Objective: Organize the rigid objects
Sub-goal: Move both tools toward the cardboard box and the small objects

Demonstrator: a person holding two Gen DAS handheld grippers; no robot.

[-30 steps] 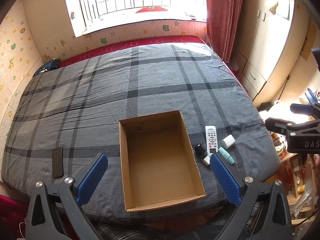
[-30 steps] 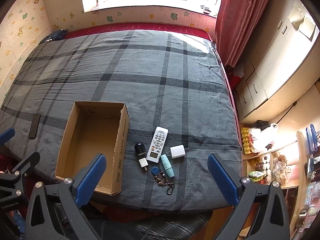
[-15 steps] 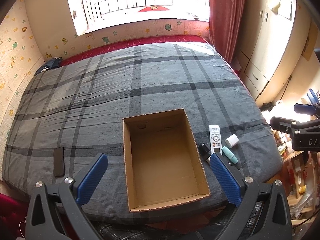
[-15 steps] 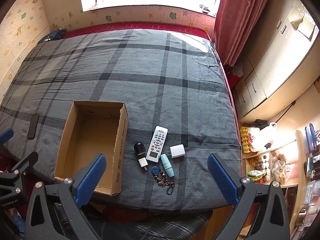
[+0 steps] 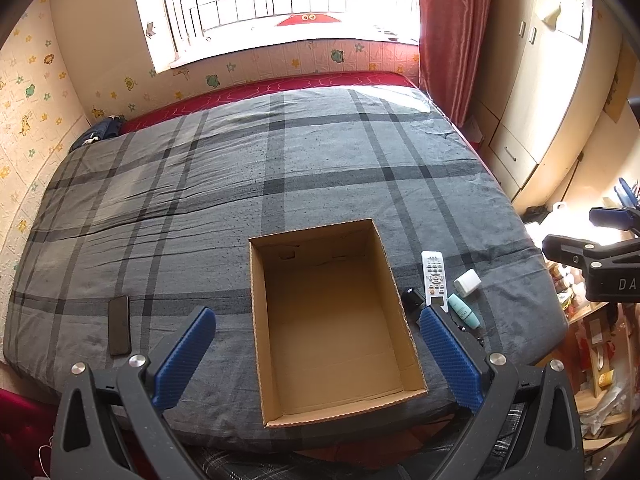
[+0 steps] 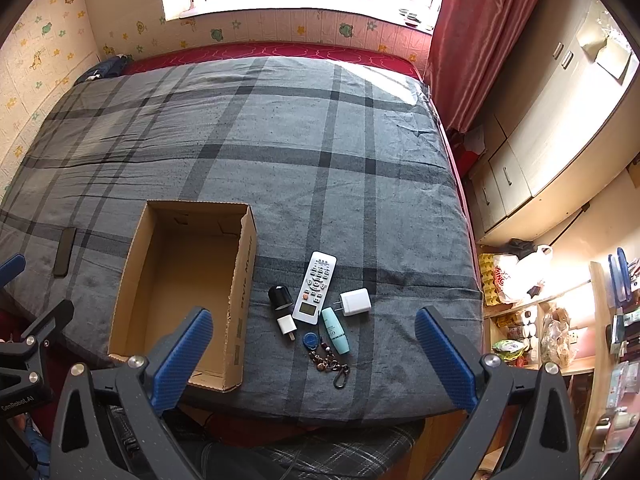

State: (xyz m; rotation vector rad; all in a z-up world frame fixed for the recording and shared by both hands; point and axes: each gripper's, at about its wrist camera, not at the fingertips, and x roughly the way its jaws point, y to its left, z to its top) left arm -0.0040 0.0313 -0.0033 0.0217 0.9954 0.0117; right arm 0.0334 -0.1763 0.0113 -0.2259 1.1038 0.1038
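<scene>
An empty open cardboard box [image 5: 256, 320] [image 6: 240, 280] lies on the grey plaid bed. Right of it lie a white remote [image 6: 314, 287] [image 5: 433, 276], a black cylinder [image 6: 279, 297], a small white plug [image 6: 287, 326], a white charger [image 6: 355, 302] [image 5: 466, 282], a teal tube [image 6: 336, 330] [image 5: 463, 311] and a blue key fob with keychain [image 6: 320, 350]. My left gripper [image 5: 316, 354] is open, held above the box's near end. My right gripper [image 6: 310, 356] is open, held above the small items.
A black phone [image 5: 119, 324] [image 6: 65, 251] lies on the bed left of the box. The bed's near edge runs just below both grippers. Cabinets [image 6: 560, 132] and cluttered shelves [image 6: 560, 320] stand to the right. A red curtain [image 6: 480, 32] hangs at the back right.
The left gripper has drifted a little left and tilted up, so the box and items sit further right in its view. The right gripper has barely moved. Both stay open.
</scene>
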